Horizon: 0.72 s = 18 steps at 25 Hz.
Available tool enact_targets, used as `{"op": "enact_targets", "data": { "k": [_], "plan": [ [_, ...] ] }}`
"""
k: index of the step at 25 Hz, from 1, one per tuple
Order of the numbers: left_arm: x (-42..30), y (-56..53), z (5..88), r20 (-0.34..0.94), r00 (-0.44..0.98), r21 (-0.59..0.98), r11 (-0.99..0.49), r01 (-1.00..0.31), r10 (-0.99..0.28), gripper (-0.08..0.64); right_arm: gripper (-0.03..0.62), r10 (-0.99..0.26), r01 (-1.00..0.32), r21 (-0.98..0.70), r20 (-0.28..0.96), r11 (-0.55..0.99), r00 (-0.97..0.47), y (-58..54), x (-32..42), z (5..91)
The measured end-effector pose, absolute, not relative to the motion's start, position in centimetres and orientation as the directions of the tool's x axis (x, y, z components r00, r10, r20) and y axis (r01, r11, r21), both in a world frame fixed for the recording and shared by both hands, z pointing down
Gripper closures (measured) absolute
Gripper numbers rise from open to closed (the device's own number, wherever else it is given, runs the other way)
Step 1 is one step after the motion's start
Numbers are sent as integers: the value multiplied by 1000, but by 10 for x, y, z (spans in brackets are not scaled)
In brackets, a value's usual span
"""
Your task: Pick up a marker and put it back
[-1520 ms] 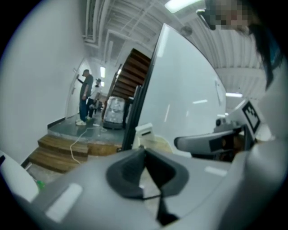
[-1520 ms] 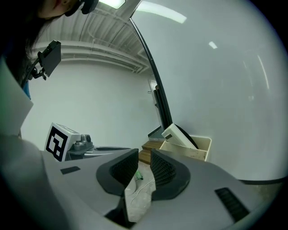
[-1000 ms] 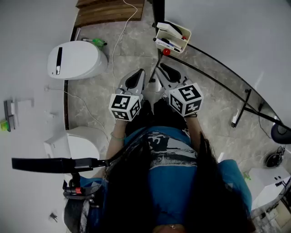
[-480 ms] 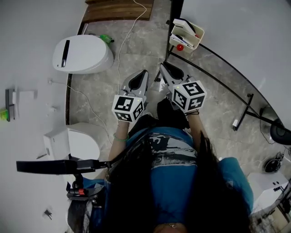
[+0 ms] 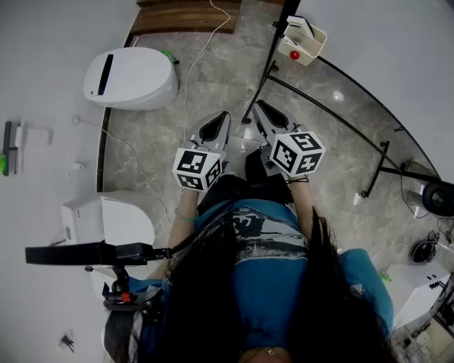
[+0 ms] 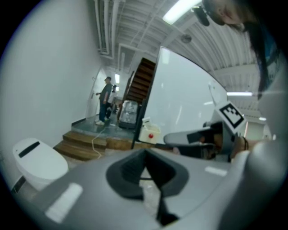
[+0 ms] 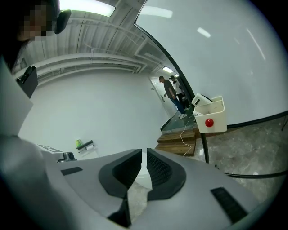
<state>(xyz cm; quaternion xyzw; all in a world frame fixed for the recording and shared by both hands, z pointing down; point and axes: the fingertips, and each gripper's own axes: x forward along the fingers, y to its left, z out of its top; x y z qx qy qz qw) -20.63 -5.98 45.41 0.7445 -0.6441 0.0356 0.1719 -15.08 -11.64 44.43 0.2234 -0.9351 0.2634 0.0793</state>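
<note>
On the far left of the head view, a small shelf [image 5: 8, 145] hangs on the white wall. A white rounded pod [image 5: 131, 78] sits on the marbled floor [image 5: 149, 142], just below some wooden steps [image 5: 181, 18]. A thin white cable [image 5: 188, 78] runs from the steps down past the pod.

The left gripper [image 5: 221, 117] is held low in front of the person's body. In its own view the jaws meet at the tips, with nothing between them. Just beside it, the right gripper [image 5: 259, 106] points the same way. Its jaws are closed to a thin slit and hold nothing either, so neither claw has a marker.

Up and to the right, well apart from both grippers, a cream tray [image 5: 316, 39] with a red knob [image 5: 294, 54] hangs at the edge of the whiteboard [image 5: 383, 64]. The things in it are too small to pick out as a marker.
</note>
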Motion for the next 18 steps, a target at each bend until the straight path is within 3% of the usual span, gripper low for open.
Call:
{"op": "enact_targets", "data": {
  "k": [8,18],
  "plan": [
    [-172,13,472,298,279,234,-214,-949,-913,558,551,-442,-537,-459,305,707,-843,-32,-114,462],
    [-74,50,446,253,351,202,-306,-931,-902,558,551,-510,-577,-427,272,696,-816,18,-17,444]
  ]
}}
